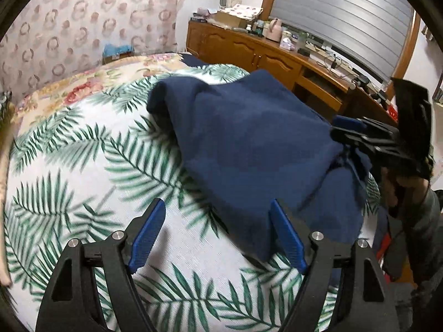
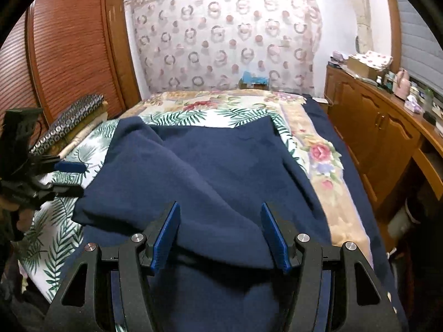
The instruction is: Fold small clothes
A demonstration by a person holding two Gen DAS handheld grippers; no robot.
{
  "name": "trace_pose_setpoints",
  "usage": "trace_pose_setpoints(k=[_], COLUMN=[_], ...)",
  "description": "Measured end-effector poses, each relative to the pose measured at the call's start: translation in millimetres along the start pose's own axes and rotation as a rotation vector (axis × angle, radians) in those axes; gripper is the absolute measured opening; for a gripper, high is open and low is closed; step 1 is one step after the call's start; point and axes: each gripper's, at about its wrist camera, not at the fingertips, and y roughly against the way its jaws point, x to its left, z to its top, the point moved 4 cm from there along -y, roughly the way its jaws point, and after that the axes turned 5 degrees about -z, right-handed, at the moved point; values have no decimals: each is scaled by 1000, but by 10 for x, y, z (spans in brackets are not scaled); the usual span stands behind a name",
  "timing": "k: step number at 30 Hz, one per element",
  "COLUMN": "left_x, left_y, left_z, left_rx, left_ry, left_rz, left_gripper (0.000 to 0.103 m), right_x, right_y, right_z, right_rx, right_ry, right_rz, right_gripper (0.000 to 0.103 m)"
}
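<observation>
A dark navy garment point(image 1: 249, 144) lies rumpled on the palm-leaf sheet point(image 1: 83, 166) of the bed. My left gripper point(image 1: 217, 213) is open, its blue pads apart, at the garment's near corner, with nothing between the pads. In the right wrist view the garment point(image 2: 210, 171) fills the middle of the bed. My right gripper point(image 2: 220, 215) is open with the garment's near edge lying between its fingers. From the left wrist view the right gripper point(image 1: 346, 130) shows at the garment's right edge. The left gripper point(image 2: 69, 177) shows at the left in the right wrist view.
A floral blanket point(image 2: 318, 149) covers the bed's far and right side. A wooden sideboard point(image 1: 277, 55) with clutter runs along the right. A wooden wardrobe point(image 2: 69, 55) and a patterned cushion point(image 2: 69, 121) stand at the left. A patterned curtain point(image 2: 227, 36) hangs behind the bed.
</observation>
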Motion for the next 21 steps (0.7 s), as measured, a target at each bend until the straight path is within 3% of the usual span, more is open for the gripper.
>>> trace_pose_setpoints(k=[4, 6, 9, 13, 17, 21], left_x=[-88, -141, -185, -267, -354, -414], left_y=[-37, -85, -115, -105, 56, 194], left_z=[-119, -168, -201, -171, 22, 469], left_rx=[19, 36, 41, 41, -24, -99], left_ry=[-13, -19, -24, -37, -71, -109], left_rz=[-37, -50, -68, -111, -99, -70], left_gripper=[78, 68, 52, 12, 7, 7], right_x=[-4, -37, -24, -28, -12, -43], right_y=[-85, -107, -112, -113, -132, -115], right_z=[16, 14, 36, 40, 20, 46], right_rx=[22, 27, 27, 21, 19, 7], right_ry=[-3, -11, -15, -17, -21, -31], right_rz=[6, 9, 8, 11, 12, 11], right_gripper=[63, 63, 63, 63, 63, 63])
